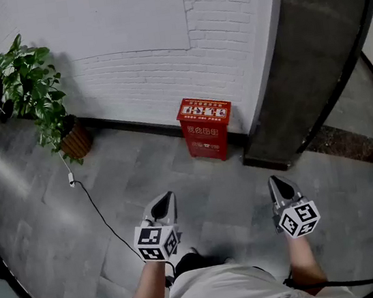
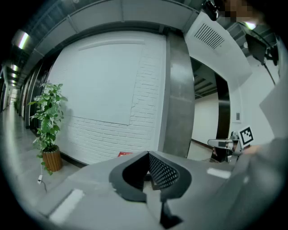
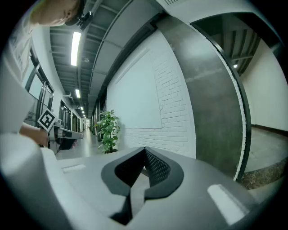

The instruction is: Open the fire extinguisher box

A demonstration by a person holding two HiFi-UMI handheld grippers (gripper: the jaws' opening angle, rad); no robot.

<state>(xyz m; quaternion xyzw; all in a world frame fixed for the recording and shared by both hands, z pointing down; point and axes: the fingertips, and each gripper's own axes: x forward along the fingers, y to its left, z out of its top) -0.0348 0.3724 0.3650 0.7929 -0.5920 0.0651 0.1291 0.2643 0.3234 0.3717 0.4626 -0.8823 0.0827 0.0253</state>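
Note:
A red fire extinguisher box (image 1: 206, 127) stands on the floor against the white brick wall, its lid down. Only a sliver of the box (image 2: 124, 154) peeks over my left gripper body in the left gripper view. My left gripper (image 1: 166, 202) is held low in front of the person, well short of the box, its jaws shut with nothing between them. My right gripper (image 1: 276, 185) is level with it to the right, also shut and empty. In their own views the left gripper (image 2: 148, 154) and right gripper (image 3: 144, 149) show tips meeting.
A potted plant (image 1: 40, 96) stands left by the wall, with a cable (image 1: 97, 209) trailing across the grey tiled floor. A dark concrete pillar (image 1: 302, 66) rises just right of the box. Dark railings curve along the left and right edges.

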